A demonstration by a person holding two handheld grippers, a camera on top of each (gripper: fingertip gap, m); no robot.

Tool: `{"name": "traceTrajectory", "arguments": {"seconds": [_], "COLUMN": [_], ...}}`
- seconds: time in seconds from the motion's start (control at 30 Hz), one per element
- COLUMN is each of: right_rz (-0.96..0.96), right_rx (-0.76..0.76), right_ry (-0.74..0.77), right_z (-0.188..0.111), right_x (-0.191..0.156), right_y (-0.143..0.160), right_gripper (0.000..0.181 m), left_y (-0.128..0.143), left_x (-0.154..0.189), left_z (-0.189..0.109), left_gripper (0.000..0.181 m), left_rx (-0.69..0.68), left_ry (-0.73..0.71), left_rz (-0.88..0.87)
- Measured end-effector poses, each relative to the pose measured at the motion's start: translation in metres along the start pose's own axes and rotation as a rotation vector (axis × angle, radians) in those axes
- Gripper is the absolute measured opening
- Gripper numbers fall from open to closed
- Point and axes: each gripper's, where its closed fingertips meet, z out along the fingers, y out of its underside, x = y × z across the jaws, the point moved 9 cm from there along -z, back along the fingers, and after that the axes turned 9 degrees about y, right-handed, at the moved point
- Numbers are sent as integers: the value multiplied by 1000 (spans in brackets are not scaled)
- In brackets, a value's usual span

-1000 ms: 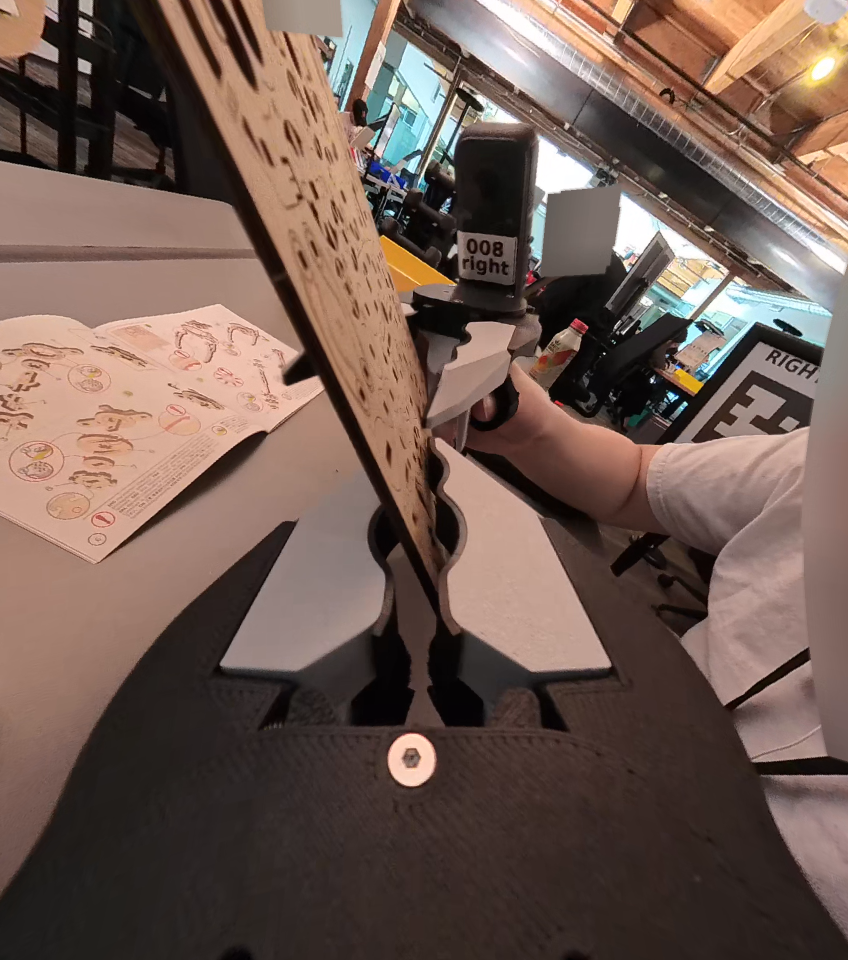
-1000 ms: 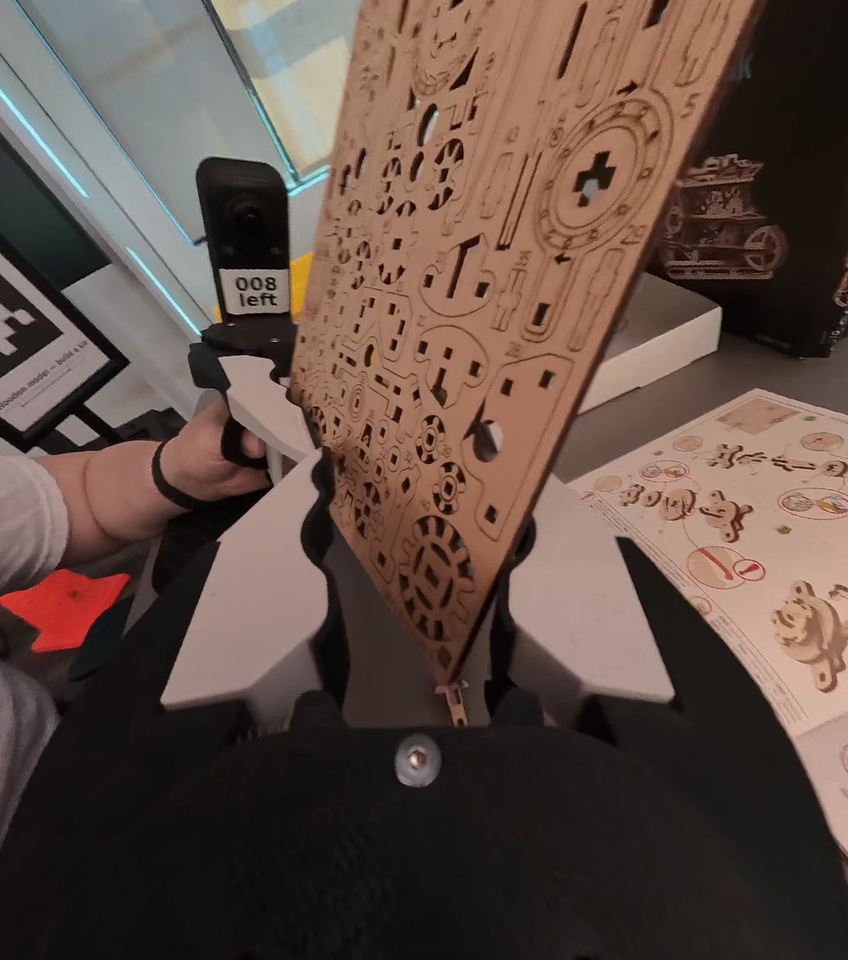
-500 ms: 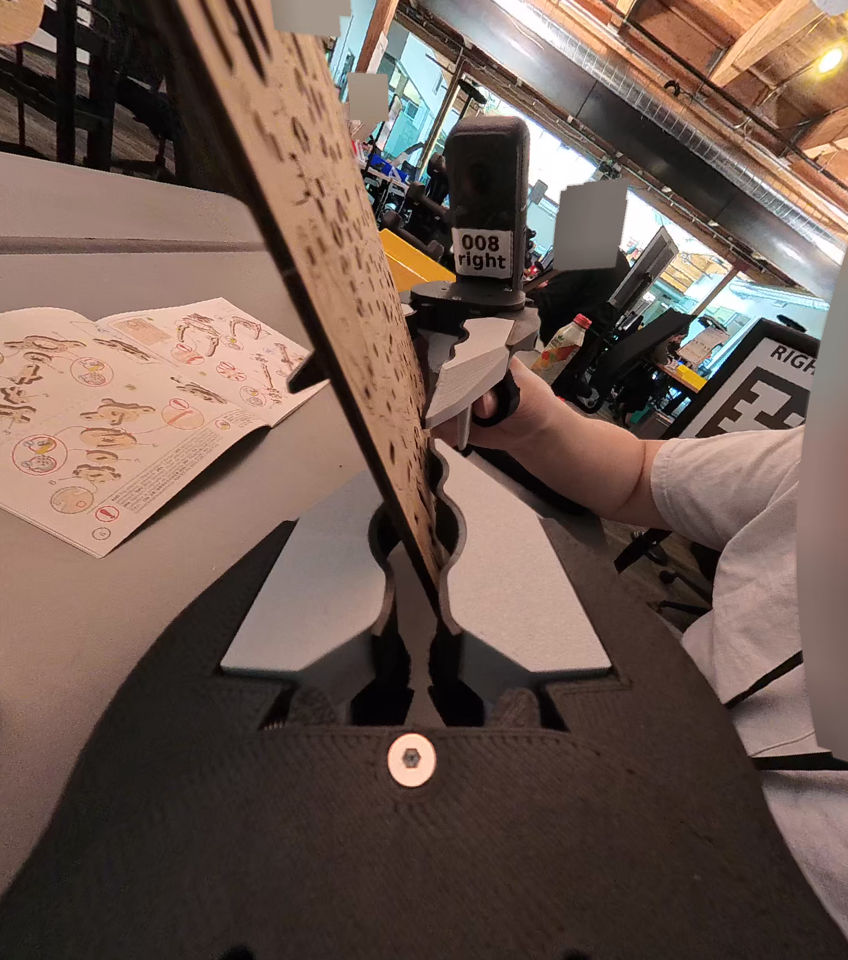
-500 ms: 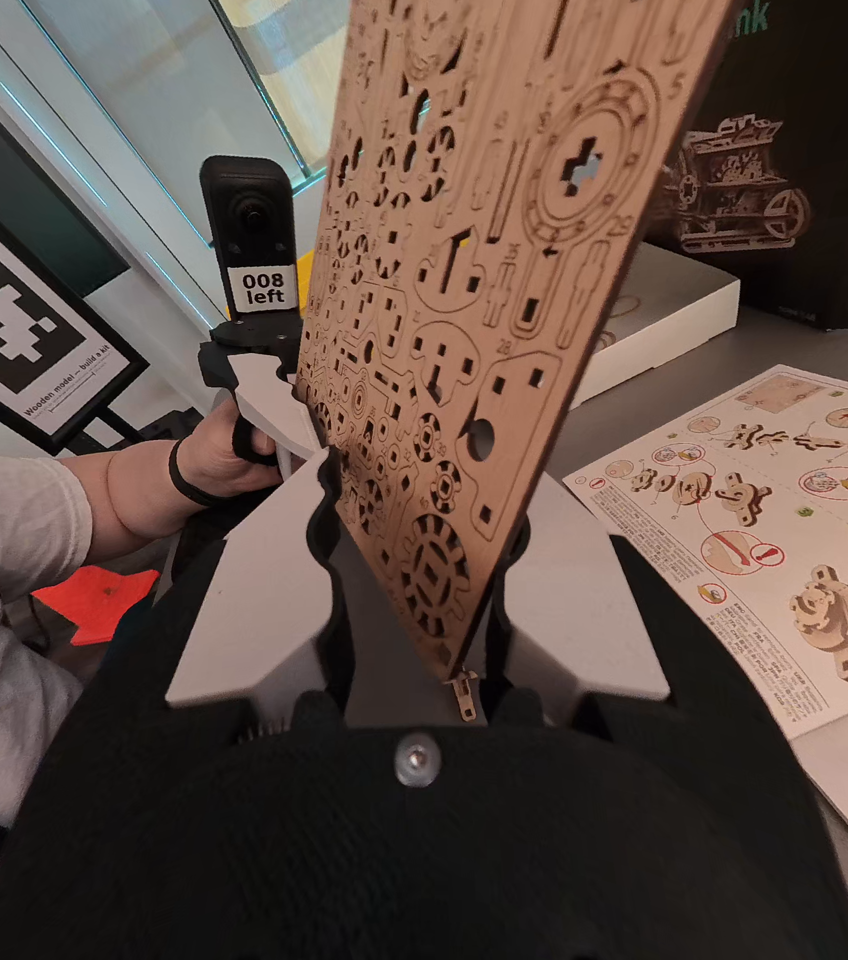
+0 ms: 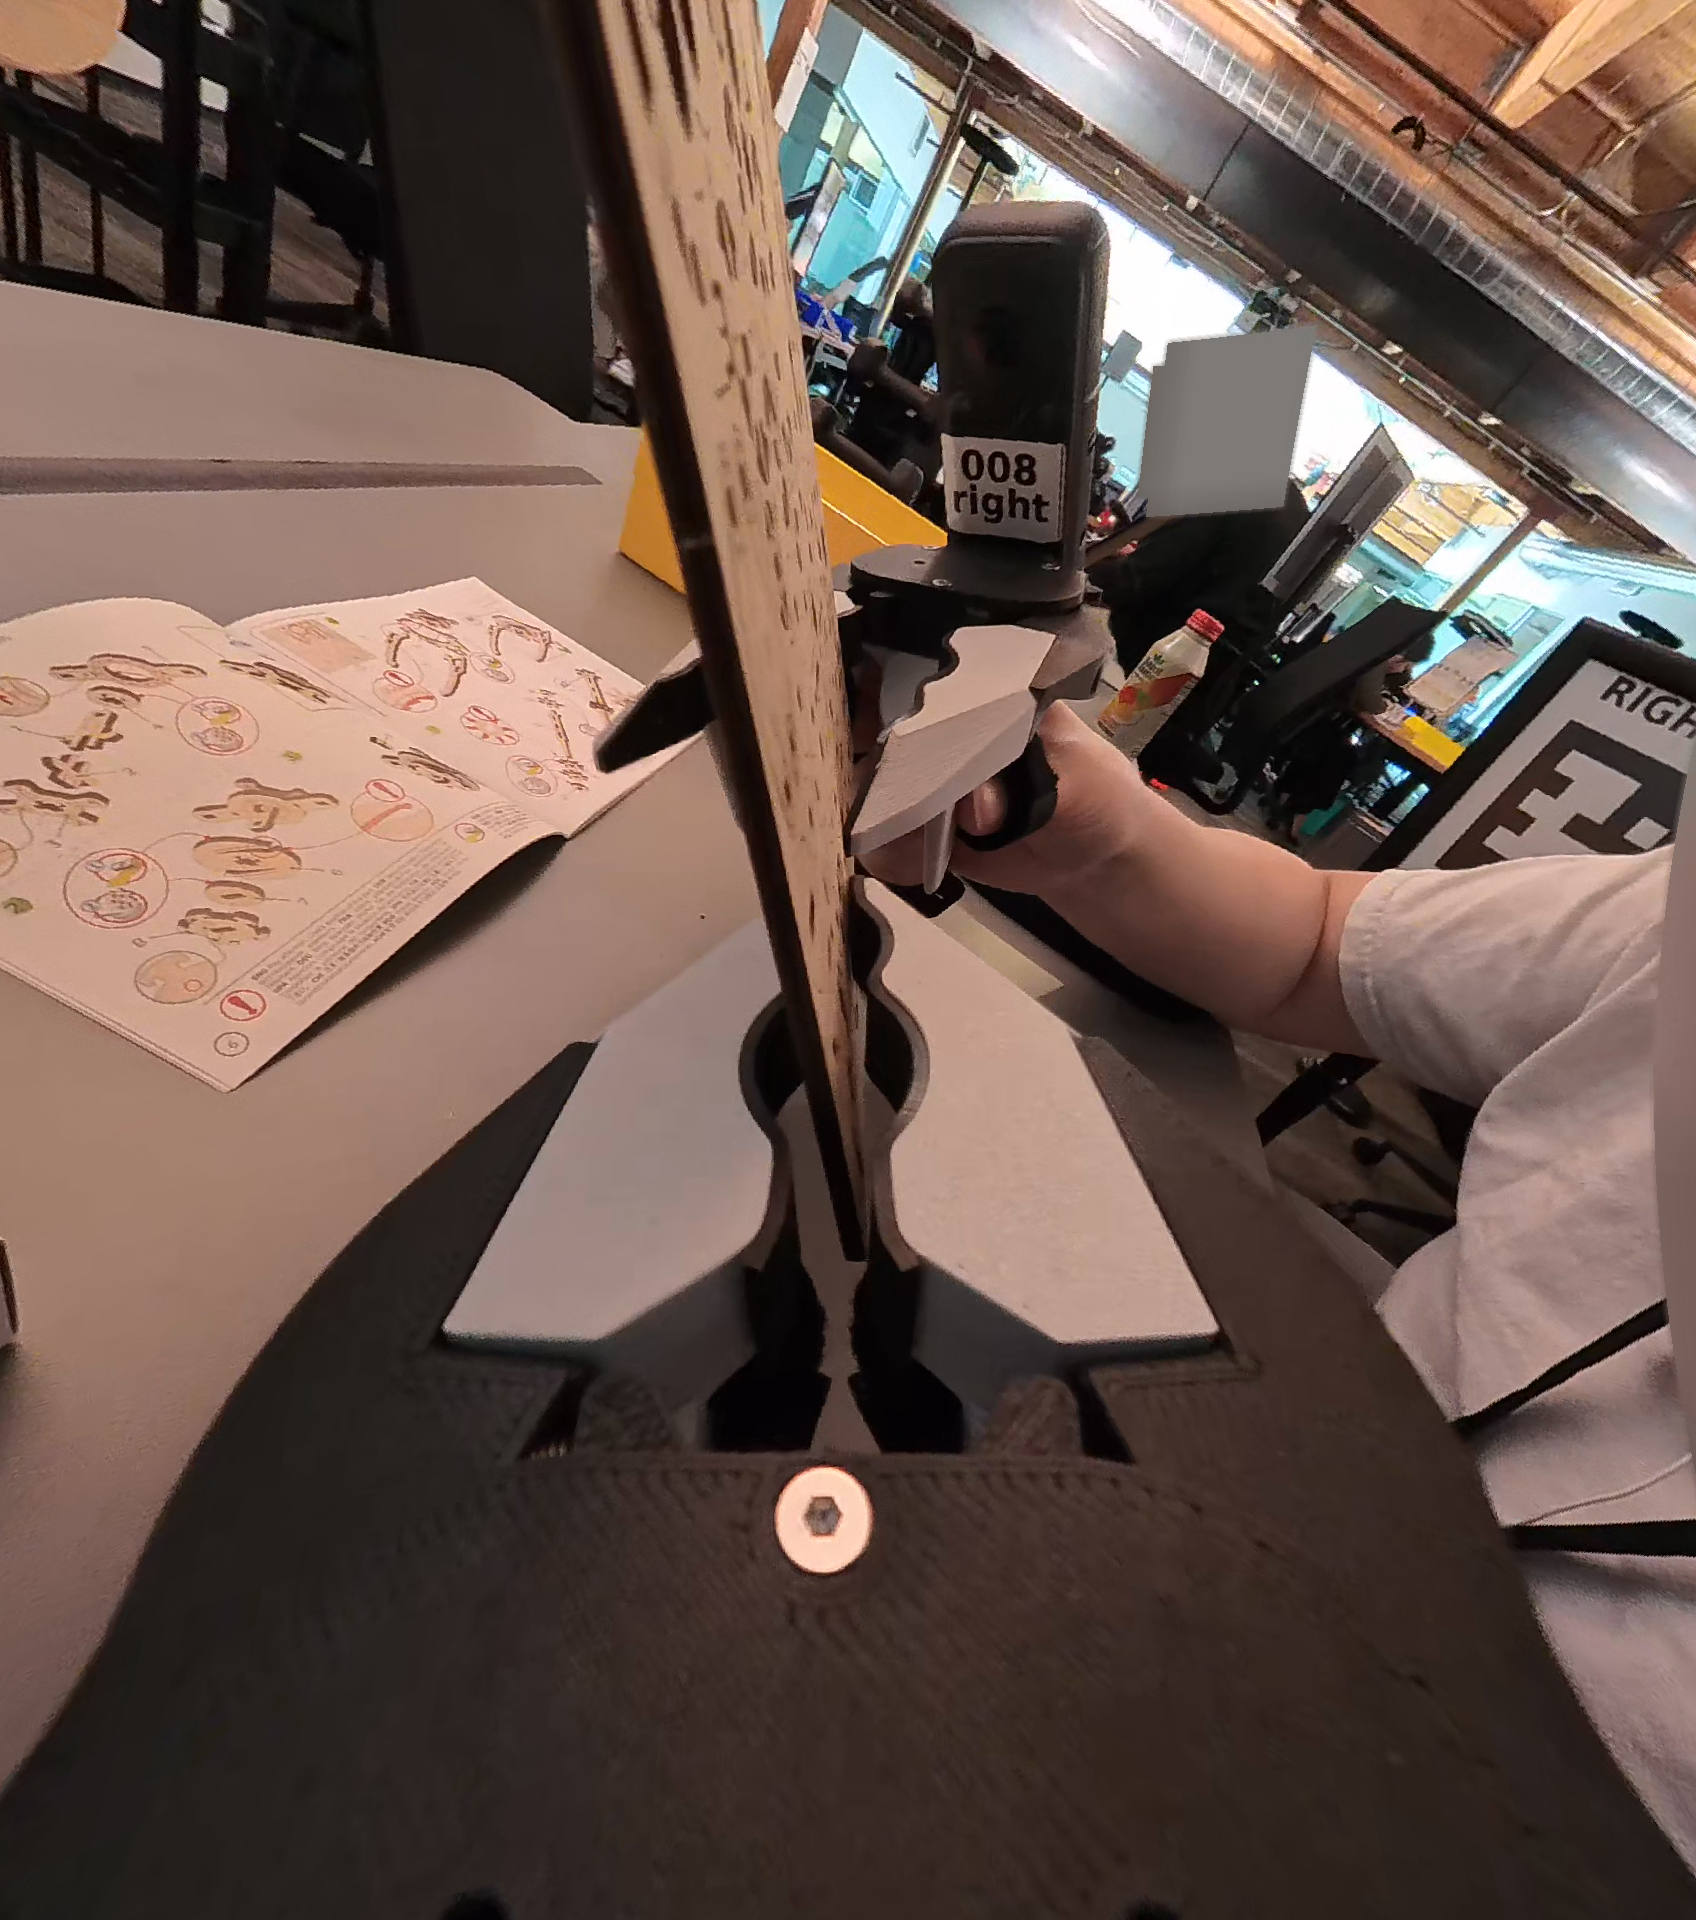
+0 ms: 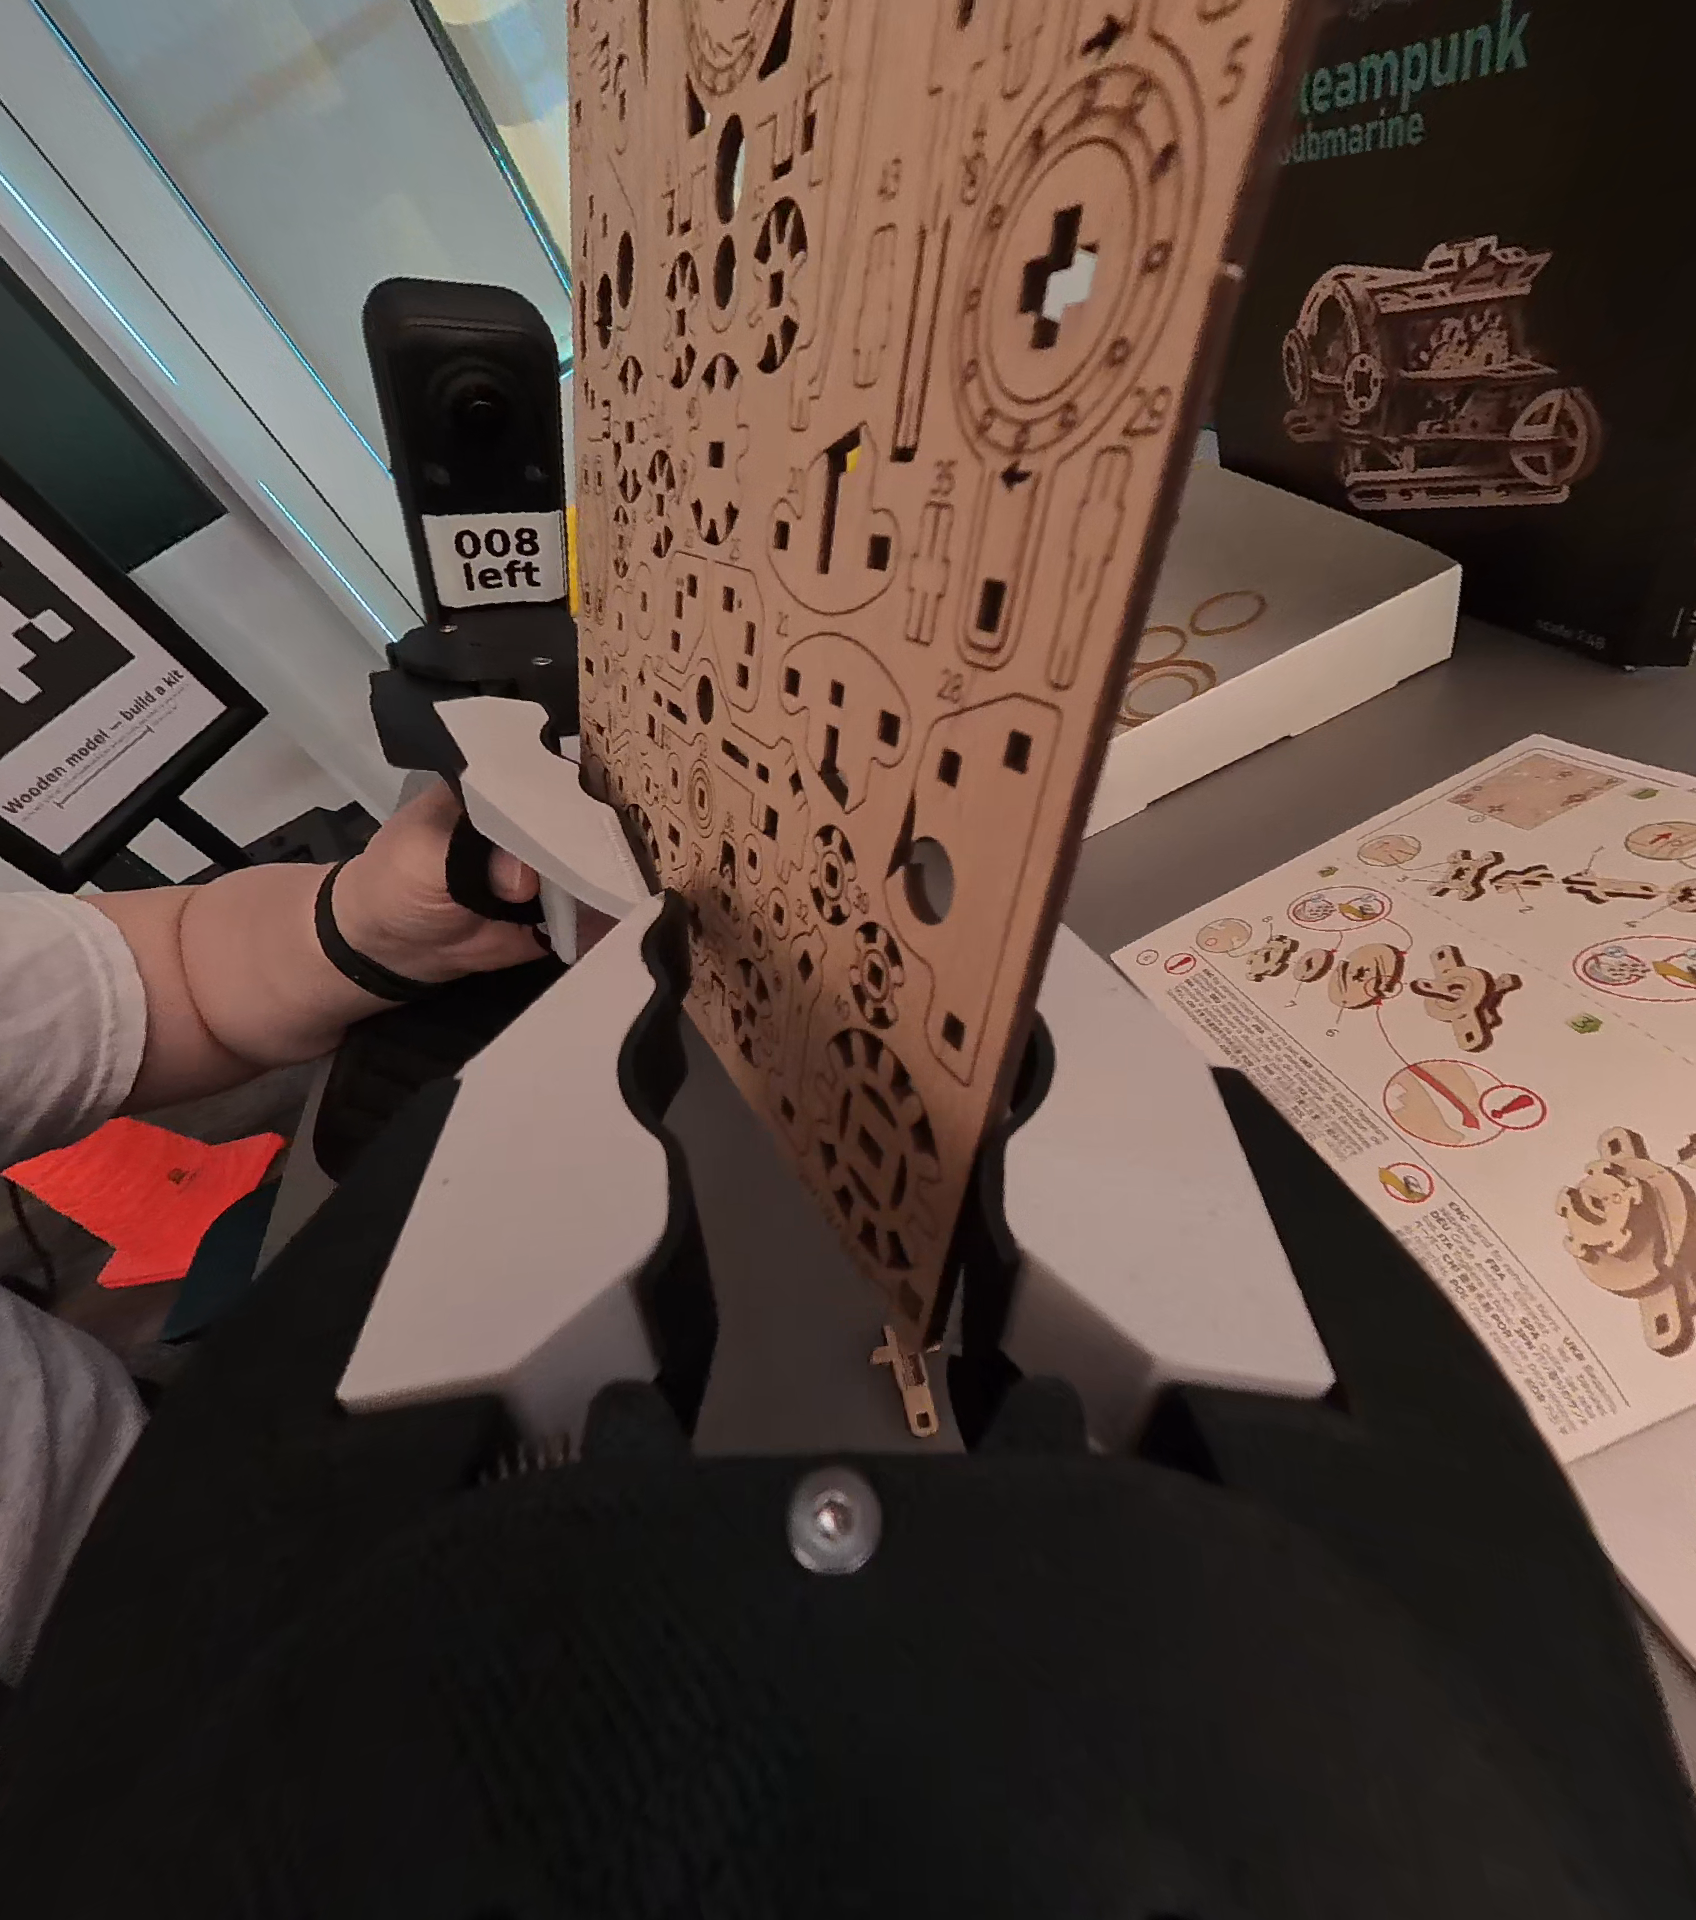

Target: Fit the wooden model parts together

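A laser-cut wooden parts sheet (image 6: 875,582) is held upright above the grey table (image 5: 200,1195), leaning slightly toward 11 o'clock in both wrist views. In the left wrist view, the sheet's lower edge is seen clamped between the nearly closed fingers of the left gripper (image 5: 839,1101), the sheet being seen almost edge-on. In the right wrist view, the right gripper (image 6: 823,1122) is seen with its jaws spread wide, the sheet's lower corner standing between them; the sheet lies against the finger at 3 o'clock, while a clear gap is left to the finger (image 6: 532,1174) at 9 o'clock. A small wooden piece (image 6: 911,1387) hangs from the sheet's bottom corner. An open instruction booklet (image 5: 231,790) lies flat on the table at 10 o'clock in the left view. A dark kit box (image 6: 1550,312) stands at 1 o'clock in the right view, with a white tray (image 6: 1291,644) just beside it.
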Motion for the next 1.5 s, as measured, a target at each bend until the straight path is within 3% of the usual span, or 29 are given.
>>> {"name": "traceTrajectory", "arguments": {"seconds": [0.23, 0.37, 0.5, 0.67, 0.73, 0.83, 0.97, 1.1, 1.27, 1.4, 1.5], "right_rz": [-5, 250, 409, 528, 557, 538, 520, 522, 360, 325, 357], "right_rx": [45, 184, 203, 255, 268, 270, 280, 258, 192, 157, 131], "right_ry": [-59, -176, -215, -291, -303, -326, -344, -385, -394, -394, -403], "right_z": [-3, -7, 6, 20, 22, 23, 21, 15, 8, 8, 9], "right_x": [-1, 8, 7, -8, -8, -10, -11, -5, -7, -6, -2], "right_y": [-6, -9, 3, 13, 15, 14, 10, 7, 3, 4, 8], "right_gripper": [55, 62, 63, 25, 19, 3, 2, 2, 2, 2, 2], "left_y": [-4, -12, -12, -6, -5, -5, -7, -11, -15, -9, -3], "left_x": [3, 0, -7, -8, -6, -4, 0, 6, -6, -12, -14], "left_z": [0, -17, -25, -18, -15, -13, -11, -7, -26, -15, -10], "left_gripper": [1, 0, 0, 1, 1, 2, 8, 36, 15, 10, 6], "left_rx": [41, 199, 304, 274, 255, 240, 233, 242, 425, 315, 274], "left_ry": [38, 10, 10, 15, 3, -17, -16, 84, 190, 270, 231], "left_rz": [0, -16, -88, -113, -88, -54, 5, 15, -129, -205, -218]}}
